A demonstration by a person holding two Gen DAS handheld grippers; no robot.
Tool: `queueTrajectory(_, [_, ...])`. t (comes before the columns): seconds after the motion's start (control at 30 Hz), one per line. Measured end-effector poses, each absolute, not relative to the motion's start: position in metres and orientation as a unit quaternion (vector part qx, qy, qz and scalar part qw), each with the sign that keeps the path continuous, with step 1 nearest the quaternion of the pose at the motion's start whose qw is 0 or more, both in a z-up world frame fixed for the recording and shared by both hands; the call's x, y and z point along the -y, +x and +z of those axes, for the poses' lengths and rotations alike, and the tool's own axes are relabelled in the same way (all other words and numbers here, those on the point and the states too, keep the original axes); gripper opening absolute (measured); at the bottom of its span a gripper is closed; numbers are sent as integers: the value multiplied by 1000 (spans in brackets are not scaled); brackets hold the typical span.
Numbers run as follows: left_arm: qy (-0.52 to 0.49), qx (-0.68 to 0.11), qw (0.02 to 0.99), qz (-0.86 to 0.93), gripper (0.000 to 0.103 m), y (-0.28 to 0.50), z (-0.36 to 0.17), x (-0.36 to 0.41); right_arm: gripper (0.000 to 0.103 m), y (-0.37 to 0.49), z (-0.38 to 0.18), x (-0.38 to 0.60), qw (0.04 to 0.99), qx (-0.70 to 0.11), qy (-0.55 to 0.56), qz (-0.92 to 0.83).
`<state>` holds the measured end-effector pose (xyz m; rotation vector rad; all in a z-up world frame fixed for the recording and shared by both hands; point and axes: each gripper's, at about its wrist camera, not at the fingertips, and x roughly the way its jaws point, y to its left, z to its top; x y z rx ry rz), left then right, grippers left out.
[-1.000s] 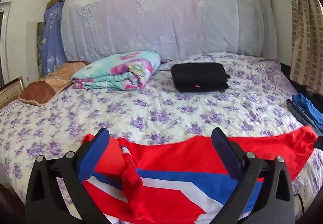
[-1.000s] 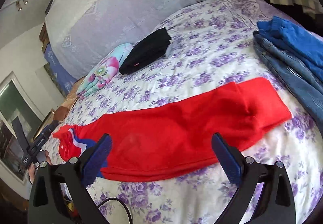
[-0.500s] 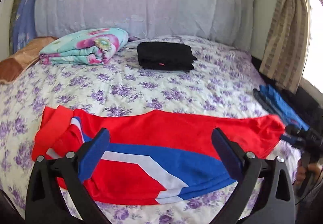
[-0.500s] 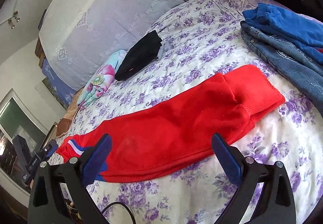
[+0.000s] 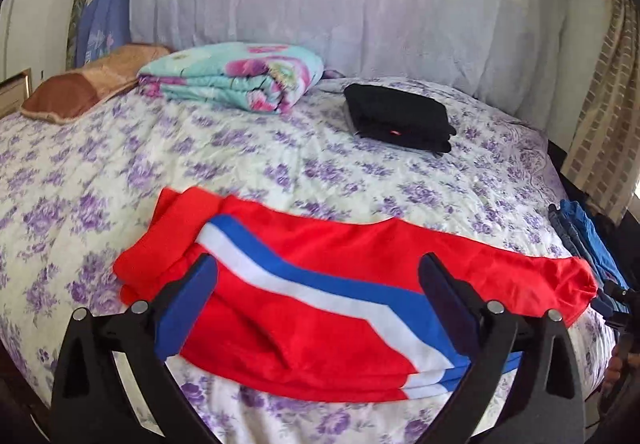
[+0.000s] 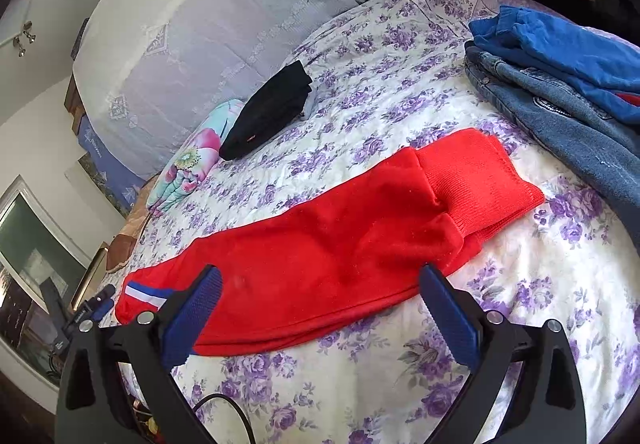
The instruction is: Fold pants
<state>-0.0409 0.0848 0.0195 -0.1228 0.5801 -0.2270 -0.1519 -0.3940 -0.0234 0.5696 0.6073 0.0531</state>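
Note:
Red pants (image 5: 340, 284) with a blue and white stripe lie folded lengthwise along the near edge of the bed, waistband at the left in the left wrist view. In the right wrist view the pants (image 6: 320, 256) run from the striped waist end at lower left to the ribbed cuffs at right. My left gripper (image 5: 318, 304) is open and empty, above the waist end. My right gripper (image 6: 320, 308) is open and empty, above the leg part near the bed edge.
A folded black garment (image 5: 400, 116) and a folded floral blanket (image 5: 236, 80) lie at the head of the bed (image 5: 120, 148). A brown pillow (image 5: 80, 88) is at far left. Blue clothes and jeans (image 6: 560, 84) are piled on the bed's right side.
The pants have been let go and now lie flat. Both grippers have drawn back and up from the cloth; the left view has swung so the waistband shows fully.

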Motion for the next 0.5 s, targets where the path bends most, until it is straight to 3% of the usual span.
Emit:
queueTrajectory(0.1, [-18,-299,949,-97,98,-24,5,-61,99,-164,-21,402,914,-300,273,6])
queueTrajectory(0.23, [-9,-392,917,-68,98,5,-49,-50,99,-183,-29,420,904,-310,293,-25])
queueTrajectory(0.5, [-18,-377,922,-80,98,-2,-45,-55,99,-171,-51,457,885,-279,374,-18])
